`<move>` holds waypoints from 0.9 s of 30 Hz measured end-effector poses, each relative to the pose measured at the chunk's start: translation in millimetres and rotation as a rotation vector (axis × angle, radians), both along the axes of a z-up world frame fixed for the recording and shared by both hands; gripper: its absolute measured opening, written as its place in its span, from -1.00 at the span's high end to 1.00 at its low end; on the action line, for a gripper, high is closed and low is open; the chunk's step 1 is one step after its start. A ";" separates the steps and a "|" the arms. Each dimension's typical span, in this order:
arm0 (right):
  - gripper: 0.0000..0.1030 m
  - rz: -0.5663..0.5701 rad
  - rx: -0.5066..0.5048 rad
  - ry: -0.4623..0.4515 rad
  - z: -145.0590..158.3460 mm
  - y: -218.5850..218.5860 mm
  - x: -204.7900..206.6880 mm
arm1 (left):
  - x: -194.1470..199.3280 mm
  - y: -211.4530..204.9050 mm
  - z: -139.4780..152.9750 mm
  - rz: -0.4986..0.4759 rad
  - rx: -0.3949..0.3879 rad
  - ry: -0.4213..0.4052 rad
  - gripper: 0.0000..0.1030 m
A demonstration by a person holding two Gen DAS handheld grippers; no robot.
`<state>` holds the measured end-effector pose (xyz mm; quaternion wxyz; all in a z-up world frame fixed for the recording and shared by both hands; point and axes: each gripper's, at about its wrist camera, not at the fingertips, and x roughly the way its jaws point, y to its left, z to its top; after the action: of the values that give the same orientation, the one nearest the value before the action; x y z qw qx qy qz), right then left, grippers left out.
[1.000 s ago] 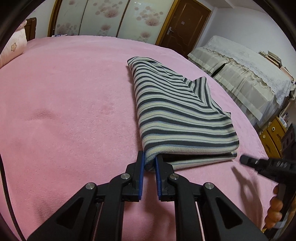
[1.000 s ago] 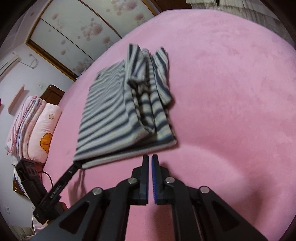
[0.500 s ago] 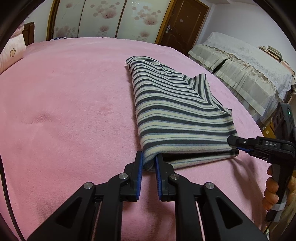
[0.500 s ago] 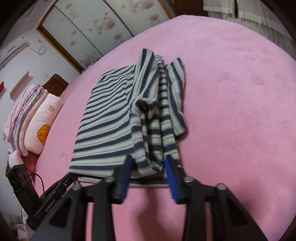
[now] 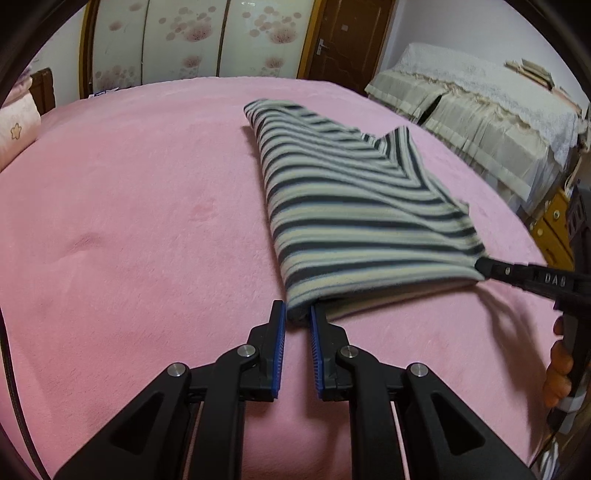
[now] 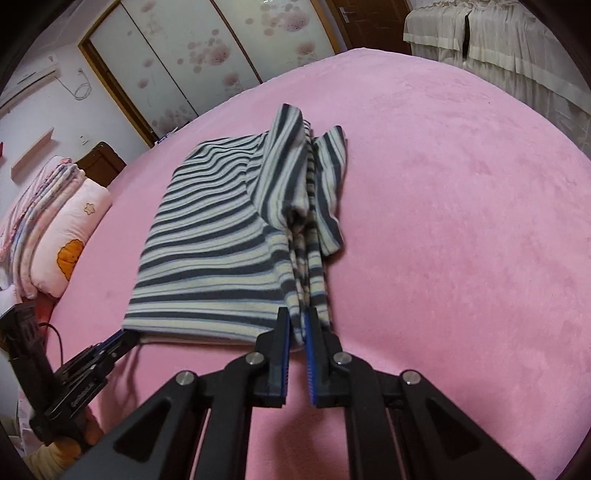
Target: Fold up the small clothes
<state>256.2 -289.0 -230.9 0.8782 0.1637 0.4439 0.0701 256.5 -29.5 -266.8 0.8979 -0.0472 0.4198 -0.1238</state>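
Note:
A folded garment with dark and cream stripes (image 5: 354, 206) lies on the pink bed (image 5: 140, 229). My left gripper (image 5: 296, 314) is shut on the garment's near left corner. My right gripper (image 6: 297, 320) is shut on the near right corner, where the folded sleeve layers bunch together (image 6: 306, 206). The right gripper shows from the side in the left wrist view (image 5: 517, 275). The left gripper shows in the right wrist view (image 6: 110, 345) at the garment's other near corner. The near edge is lifted slightly off the bed.
A pink pillow and folded bedding (image 6: 55, 229) lie at the bed's head. A wardrobe with floral sliding doors (image 5: 192, 40) and a brown door (image 5: 347, 33) stand behind. Cream-covered furniture (image 5: 480, 110) and a yellow cabinet (image 5: 554, 229) stand to the right.
My right gripper moved forward from the bare bed, opened around the garment's near right corner, and shut on it. My left gripper kept its hold on the left corner.

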 end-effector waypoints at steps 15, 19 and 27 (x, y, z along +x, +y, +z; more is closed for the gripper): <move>0.32 0.079 0.010 -0.046 44.3 -13.6 18.2 | 8.3 20.1 39.0 -0.181 -0.092 0.077 -0.06; 0.32 0.099 0.052 -0.071 58.5 -24.0 57.8 | 43.5 36.5 62.6 -0.150 -0.113 0.025 -0.15; 0.32 0.086 0.151 0.020 27.0 -37.2 153.6 | 162.8 43.2 41.7 -0.048 -0.219 0.078 -0.15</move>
<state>409.8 -326.3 -203.9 0.8551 0.2109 0.4527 0.1393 419.2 13.8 -225.2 0.8671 -0.1400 0.4394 -0.1884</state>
